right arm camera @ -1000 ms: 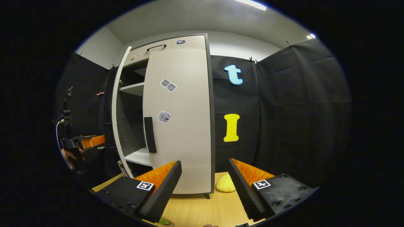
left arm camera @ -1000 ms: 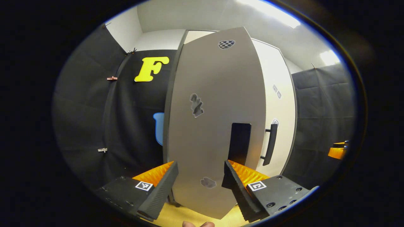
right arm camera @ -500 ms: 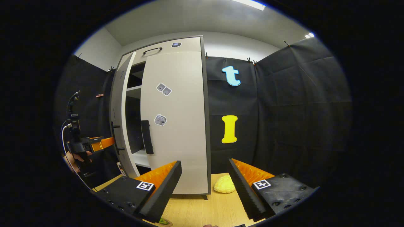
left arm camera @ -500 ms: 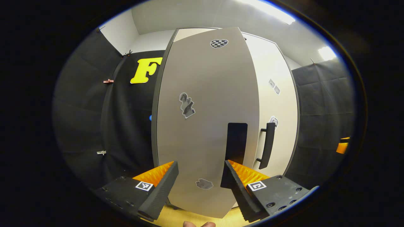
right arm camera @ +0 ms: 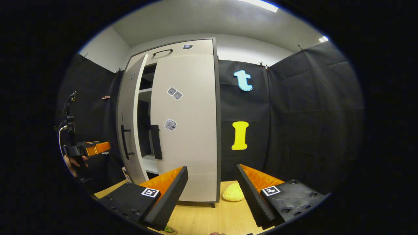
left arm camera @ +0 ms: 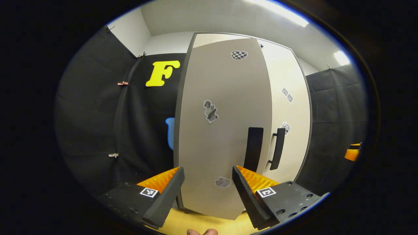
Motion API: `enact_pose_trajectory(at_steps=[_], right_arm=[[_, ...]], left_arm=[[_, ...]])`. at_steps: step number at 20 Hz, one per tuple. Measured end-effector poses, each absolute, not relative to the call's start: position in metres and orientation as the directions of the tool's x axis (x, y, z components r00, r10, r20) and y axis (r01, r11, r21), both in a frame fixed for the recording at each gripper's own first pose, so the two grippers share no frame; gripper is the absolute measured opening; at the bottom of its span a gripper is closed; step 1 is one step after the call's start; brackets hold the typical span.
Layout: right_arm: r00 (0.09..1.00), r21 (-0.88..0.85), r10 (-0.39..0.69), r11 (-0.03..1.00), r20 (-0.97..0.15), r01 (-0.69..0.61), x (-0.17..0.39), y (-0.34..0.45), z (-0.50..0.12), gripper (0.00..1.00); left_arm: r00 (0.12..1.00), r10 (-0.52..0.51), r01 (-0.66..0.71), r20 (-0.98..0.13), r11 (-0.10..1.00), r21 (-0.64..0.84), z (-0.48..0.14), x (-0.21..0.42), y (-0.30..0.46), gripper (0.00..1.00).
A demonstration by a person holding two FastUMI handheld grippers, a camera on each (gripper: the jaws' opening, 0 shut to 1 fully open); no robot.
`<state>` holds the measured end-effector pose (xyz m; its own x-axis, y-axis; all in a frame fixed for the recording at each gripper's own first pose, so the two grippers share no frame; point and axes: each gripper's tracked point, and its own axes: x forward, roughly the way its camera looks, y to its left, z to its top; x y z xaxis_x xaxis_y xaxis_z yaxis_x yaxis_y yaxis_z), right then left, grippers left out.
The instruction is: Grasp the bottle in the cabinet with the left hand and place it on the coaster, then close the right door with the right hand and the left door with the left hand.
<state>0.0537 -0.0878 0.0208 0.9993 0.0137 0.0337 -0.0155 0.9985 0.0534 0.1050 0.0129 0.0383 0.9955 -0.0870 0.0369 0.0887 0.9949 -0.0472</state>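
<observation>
1. Since the earlier frames the left door [left arm camera: 225, 130] has swung further toward the cabinet [right arm camera: 183, 52], and the gap beside the right door [right arm camera: 186, 130] has narrowed to a slim strip.

2. Left gripper view: the left gripper [left arm camera: 206, 192] is spread wide with nothing between its fingers, which frame the lower part of the left door close in front. That door carries a checkered heart sticker [left arm camera: 239, 54] near the top, a grey sticker at mid height and another low down, plus a dark vertical handle [left arm camera: 254, 149]. Just to its right is the right door with its own handle [left arm camera: 277, 148]. At the far right edge a bit of the right gripper shows. A fingertip [left arm camera: 199, 232] peeks in at the bottom edge over the wooden surface [left arm camera: 196, 223].

3. Right gripper view: the right gripper [right arm camera: 212, 195] is also spread wide and holds nothing, hanging above the surface. The right door sits flush with the cabinet; the left door stands slightly ajar, shelves visible through the gap. The left gripper, held in a hand [right arm camera: 70, 161], is just left of that door. A yellow bumpy object [right arm camera: 233, 192] lies on the surface by the cabinet's foot. A small green-edged item [right arm camera: 168, 229] at the bottom edge cannot be made out, and I cannot tell where the bottle stands.
</observation>
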Motion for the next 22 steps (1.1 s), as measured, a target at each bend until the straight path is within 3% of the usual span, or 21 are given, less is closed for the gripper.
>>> enact_pose_trajectory(at_steps=[9,22], right_arm=[[0.998,0.000,0.047,0.999,0.047,-0.048,0.044,-0.050,0.027,0.98],[0.996,0.003,0.066,0.998,0.055,-0.066,0.016,-0.015,0.024,0.98]], left_arm=[[0.993,-0.095,0.089,0.066,0.991,0.098,0.061,0.032,0.031,0.95],[0.995,-0.089,0.085,0.048,0.993,0.082,0.052,-0.028,0.042,0.93]])
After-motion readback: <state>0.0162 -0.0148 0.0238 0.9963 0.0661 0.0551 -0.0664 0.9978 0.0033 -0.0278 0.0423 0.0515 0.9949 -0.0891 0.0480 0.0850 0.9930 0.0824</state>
